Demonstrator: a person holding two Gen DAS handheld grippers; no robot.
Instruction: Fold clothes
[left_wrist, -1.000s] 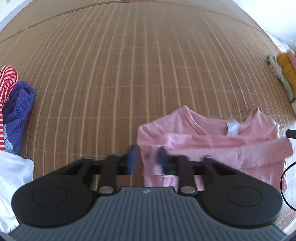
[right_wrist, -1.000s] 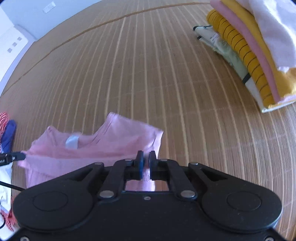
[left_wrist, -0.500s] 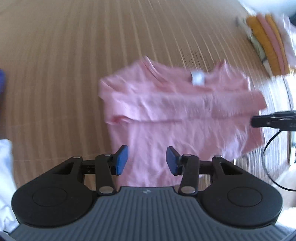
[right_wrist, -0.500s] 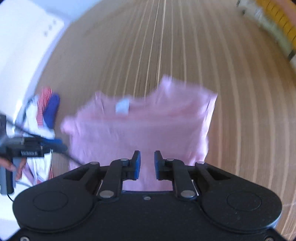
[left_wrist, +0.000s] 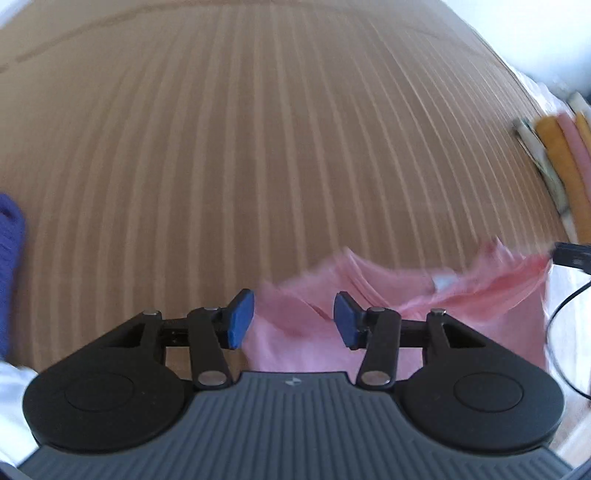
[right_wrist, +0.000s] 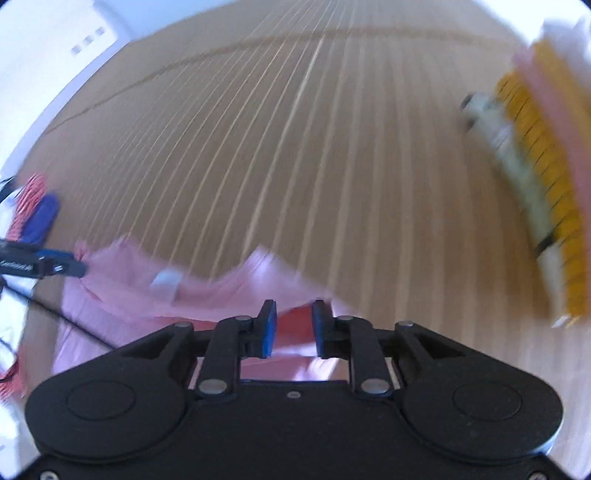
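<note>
A pink shirt (left_wrist: 388, 295) with a white neck label lies folded and flat on the woven mat. My left gripper (left_wrist: 293, 319) hovers over the shirt's left part, jaws wide and still opening, its blue pads (left_wrist: 238, 319) clear of the cloth. In the right wrist view the same pink shirt (right_wrist: 207, 291) lies below my right gripper (right_wrist: 293, 328), whose jaws are opening over the shirt's right edge, pads off the fabric. The tip of the other gripper shows at the shirt's far side in each view.
A stack of folded clothes (right_wrist: 532, 177), yellow, pink and white, sits on the mat (right_wrist: 295, 147) at the right; the stack (left_wrist: 561, 166) also shows in the left view. A heap of unfolded clothes (right_wrist: 35, 206), red-striped and blue, lies at the left. A black cable (left_wrist: 561, 332) hangs by the shirt.
The right gripper went from shut on the shirt's edge to parted and let the cloth go. The left gripper's jaws widened. Both views swung over the shirt and back.
</note>
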